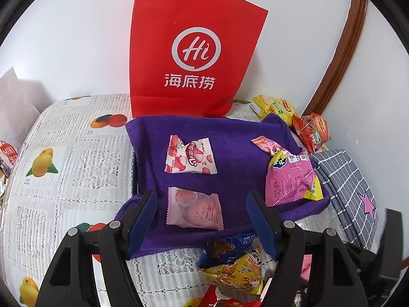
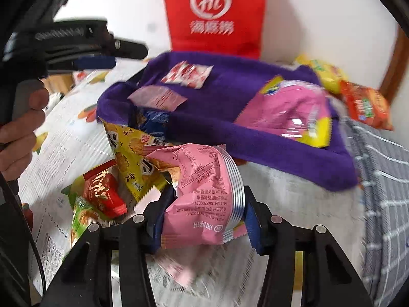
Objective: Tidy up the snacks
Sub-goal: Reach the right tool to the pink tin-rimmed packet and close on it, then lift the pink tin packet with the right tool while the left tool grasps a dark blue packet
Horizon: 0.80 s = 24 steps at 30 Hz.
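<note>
A purple towel covers a tray on the table. On it lie a red-and-white lychee snack packet, a pale pink peach packet and a larger pink-and-yellow bag. My left gripper is open and empty, its fingers either side of the peach packet, above it. My right gripper is shut on a pink snack packet, held above the table in front of the towel. The left gripper also shows in the right wrist view.
A red paper bag stands behind the towel against the wall. Loose snacks lie in front of the towel: a yellow packet, a red one, a blue one. Yellow and orange bags sit at back right. A grey checked cloth lies right.
</note>
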Each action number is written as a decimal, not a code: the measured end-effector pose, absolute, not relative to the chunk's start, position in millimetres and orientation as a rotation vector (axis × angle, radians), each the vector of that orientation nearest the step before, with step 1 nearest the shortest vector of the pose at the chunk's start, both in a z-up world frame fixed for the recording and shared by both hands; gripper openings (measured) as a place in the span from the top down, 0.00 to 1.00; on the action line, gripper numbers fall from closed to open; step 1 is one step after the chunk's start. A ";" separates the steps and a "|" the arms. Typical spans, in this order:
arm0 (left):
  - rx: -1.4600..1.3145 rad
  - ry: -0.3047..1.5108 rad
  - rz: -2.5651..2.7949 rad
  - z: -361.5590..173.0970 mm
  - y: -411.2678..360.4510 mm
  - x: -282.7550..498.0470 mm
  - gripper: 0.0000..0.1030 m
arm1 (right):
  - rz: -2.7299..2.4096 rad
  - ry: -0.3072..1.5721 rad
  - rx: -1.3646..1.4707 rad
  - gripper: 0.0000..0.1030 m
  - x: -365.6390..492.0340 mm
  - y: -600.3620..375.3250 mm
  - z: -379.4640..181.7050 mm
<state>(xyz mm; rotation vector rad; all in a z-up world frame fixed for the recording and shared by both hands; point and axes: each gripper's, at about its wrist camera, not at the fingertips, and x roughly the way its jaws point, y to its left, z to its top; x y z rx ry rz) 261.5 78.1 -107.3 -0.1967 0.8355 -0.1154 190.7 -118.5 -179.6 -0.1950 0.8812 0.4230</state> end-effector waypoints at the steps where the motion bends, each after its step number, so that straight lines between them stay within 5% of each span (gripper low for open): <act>1: -0.198 0.837 -0.116 -107.3 78.3 261.8 0.32 | 0.403 0.866 -0.186 0.51 186.0 -125.1 -176.2; 24: -0.217 0.857 -0.113 -114.7 77.9 265.7 0.32 | 0.088 0.914 -0.008 0.52 187.9 -191.5 -207.8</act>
